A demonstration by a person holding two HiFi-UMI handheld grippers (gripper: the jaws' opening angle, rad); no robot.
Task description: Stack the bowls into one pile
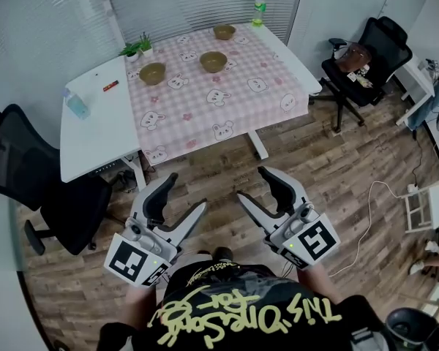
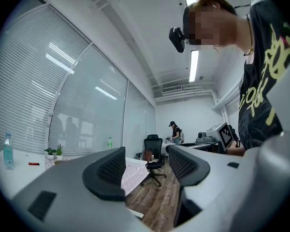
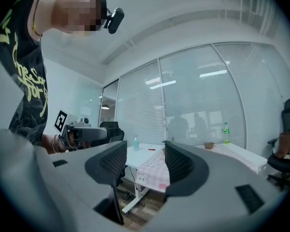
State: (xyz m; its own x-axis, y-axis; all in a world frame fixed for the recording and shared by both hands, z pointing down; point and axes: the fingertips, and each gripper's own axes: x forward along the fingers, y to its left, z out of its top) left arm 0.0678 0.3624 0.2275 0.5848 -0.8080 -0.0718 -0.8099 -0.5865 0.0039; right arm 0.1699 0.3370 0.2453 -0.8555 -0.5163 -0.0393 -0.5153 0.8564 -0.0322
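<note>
Bowls (image 1: pixel 213 61), round and brown, rest on checked cloth (image 1: pixel 238 112).

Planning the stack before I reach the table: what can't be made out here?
- Head view: the three bowls are too small to show whether anything lies inside.
- Head view: the red item is too small to name.
- Right gripper view: only one bowl shows; a jaw likely hides the others.
</note>
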